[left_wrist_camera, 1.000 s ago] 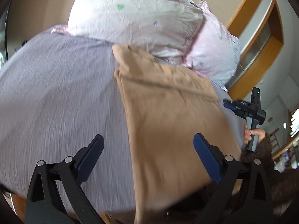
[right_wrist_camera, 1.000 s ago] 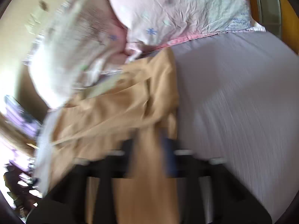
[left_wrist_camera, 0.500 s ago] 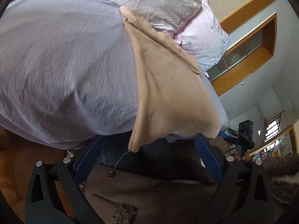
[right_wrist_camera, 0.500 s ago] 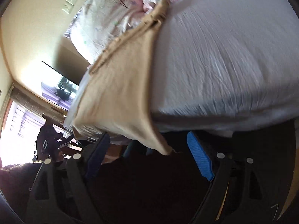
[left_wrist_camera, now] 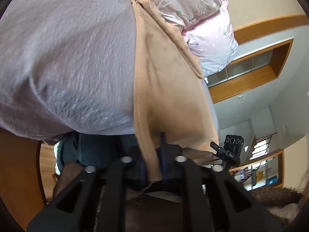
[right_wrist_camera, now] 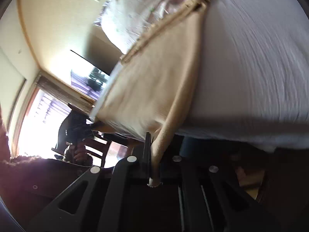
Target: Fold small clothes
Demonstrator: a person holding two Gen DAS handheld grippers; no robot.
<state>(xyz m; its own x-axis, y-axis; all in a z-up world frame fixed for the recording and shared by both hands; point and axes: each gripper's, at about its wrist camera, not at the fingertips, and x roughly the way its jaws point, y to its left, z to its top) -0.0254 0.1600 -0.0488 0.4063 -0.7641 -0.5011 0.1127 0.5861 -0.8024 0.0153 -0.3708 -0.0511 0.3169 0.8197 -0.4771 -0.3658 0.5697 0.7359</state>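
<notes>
A tan garment [left_wrist_camera: 166, 85] lies stretched along the bed from the pillows down to the near edge, where its hem hangs over. My left gripper [left_wrist_camera: 153, 166] is shut on the hem's left corner. My right gripper [right_wrist_camera: 154, 166] is shut on the hem's other corner; the garment [right_wrist_camera: 154, 81] runs away from it up the bed. The right gripper also shows in the left wrist view [left_wrist_camera: 229, 152], at the garment's right corner.
The bed has a lavender sheet [left_wrist_camera: 67, 58] and two floral pillows [left_wrist_camera: 193, 9] at its head. A wooden window frame [left_wrist_camera: 251, 77] is on the right. A bright window [right_wrist_camera: 38, 119] and a wall TV [right_wrist_camera: 88, 81] are beyond the bed's left side.
Both grippers were open below the bed's edge; now both have shut on the hanging hem corners. One second ago the right gripper held cloth over the bed.
</notes>
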